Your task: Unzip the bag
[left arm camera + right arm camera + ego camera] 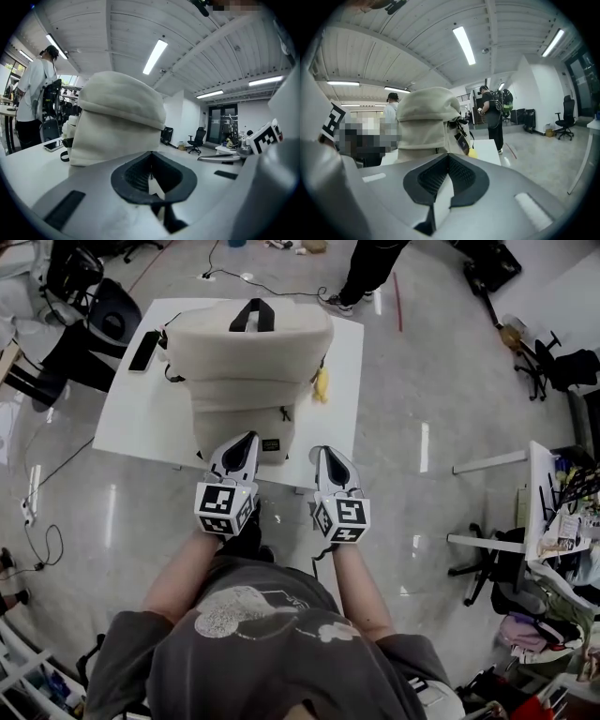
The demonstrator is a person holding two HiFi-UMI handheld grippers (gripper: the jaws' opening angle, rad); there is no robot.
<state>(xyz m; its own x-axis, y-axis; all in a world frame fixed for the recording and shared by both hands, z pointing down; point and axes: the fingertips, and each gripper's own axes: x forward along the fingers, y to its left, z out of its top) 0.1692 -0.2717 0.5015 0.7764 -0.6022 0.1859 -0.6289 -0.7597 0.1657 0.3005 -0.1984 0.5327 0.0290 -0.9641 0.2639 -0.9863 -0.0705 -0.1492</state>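
A cream backpack with a black top handle lies on the white table; it fills the middle of the left gripper view and stands ahead in the right gripper view. A small dark zip pull hangs on its front pocket. My left gripper is shut and empty, its tip over the bag's near end. My right gripper is shut and empty too, at the table's near edge just right of the bag. The marker cubes sit behind both.
A black phone lies at the table's far left, a yellow object right of the bag. A person stands beyond the table; others stand about the room. Office chairs and cables ring the table; a cluttered white desk stands at right.
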